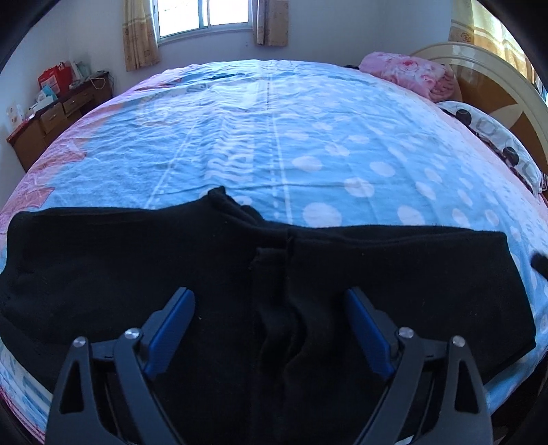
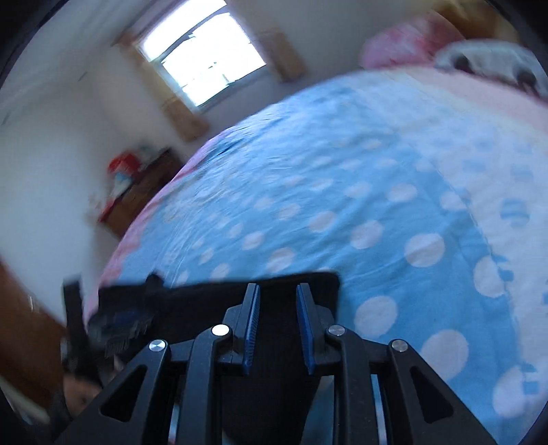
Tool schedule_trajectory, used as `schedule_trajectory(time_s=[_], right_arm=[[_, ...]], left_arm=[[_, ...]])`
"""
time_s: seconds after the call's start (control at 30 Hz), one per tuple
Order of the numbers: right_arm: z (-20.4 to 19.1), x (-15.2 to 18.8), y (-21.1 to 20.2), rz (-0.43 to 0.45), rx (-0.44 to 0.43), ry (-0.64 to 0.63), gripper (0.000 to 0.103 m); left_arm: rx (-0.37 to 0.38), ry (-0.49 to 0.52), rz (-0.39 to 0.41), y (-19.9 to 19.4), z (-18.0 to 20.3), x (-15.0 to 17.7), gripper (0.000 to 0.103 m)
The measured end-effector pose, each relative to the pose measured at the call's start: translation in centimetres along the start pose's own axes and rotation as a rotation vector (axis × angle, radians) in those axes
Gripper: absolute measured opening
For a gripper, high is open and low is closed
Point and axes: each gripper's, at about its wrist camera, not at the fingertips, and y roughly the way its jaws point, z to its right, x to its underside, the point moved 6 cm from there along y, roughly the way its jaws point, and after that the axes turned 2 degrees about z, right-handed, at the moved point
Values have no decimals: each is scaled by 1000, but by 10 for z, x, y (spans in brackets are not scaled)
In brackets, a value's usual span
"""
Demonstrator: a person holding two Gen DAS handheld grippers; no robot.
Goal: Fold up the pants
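pants: we see black pants [image 1: 239, 260] lying flat on the bed, near the front edge, close to us. Part hangs down off that edge.
left gripper: our left gripper [image 1: 270, 301] sits over the middle of the pants. Its blue fingers [image 1: 171, 328] stand wide apart. The middle seam runs btwn them. They hold nothing; we can't tell if the tips touch the cloth.
right gripper: our right gripper [image 2: 275, 291] is at the right end of the pants [image 2: 318, 284]. Its fingers [image 2: 251, 318] are close together w/ a small gap. Black cloth shows in that gap, but the pic is blurry, so we can't tell if the pads pinch it.
which way pants lie: the long side runs left to right across the left view. One end reaches the left side of the pic, the other ends in a straight edge at right. The seam goes from the far edge toward us. A small bump of cloth sticks up at the far edge, near the middle.
bed: a blue sheet [image 1: 308, 137] w/ white dots and pink sides, a bit wrinkly.
pillows: a pink one [image 1: 407, 72] and a white one w/ dark circles [image 1: 493, 137] at the far right, by a cream headboard [image 1: 479, 68].
room: a bright window [image 1: 205, 17] w/ tan curtains at the back. A brown dresser [image 1: 58, 116] w/ a red bag and boxes on top at left.
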Motion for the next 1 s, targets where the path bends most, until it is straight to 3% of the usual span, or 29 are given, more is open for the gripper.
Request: schedule_trajectory(time_s=[0.1, 0.17, 0.23, 0.43, 0.53, 0.6, 0.7, 0.8, 0.97, 1.0], right_arm=[[-33, 30, -19, -50, 10, -191, 23], [-35, 55, -22, -116, 53, -248, 23], [-23, 84, -16, -207, 62, -201, 22], [-17, 105, -27, -158, 28, -161, 22], [-14, 109, -22, -224, 32, -183, 23], [-18, 107, -27, -230, 50, -177, 23], [-34, 86, -41, -121, -28, -123, 24], [-53, 59, -37, -65, -118, -83, 24], [-104, 29, 12, -69, -232, -120, 25], [-117, 25, 23, -72, -256, -127, 25]], left_arm=[[-4, 2, 4, 1, 2, -1, 93], [-2, 2, 2, 1, 2, -1, 94], [1, 5, -5, 1, 2, -1, 95], [13, 18, -12, -1, 1, 2, 95], [34, 16, -14, -8, -5, 3, 95], [46, -16, 4, -17, -20, 1, 95], [38, -87, 34, -32, -55, -1, 95], [-40, -162, 60, -45, -106, 0, 95], [-188, -262, 67, -57, -183, 16, 95], [-184, -281, 70, -59, -193, 19, 94]])
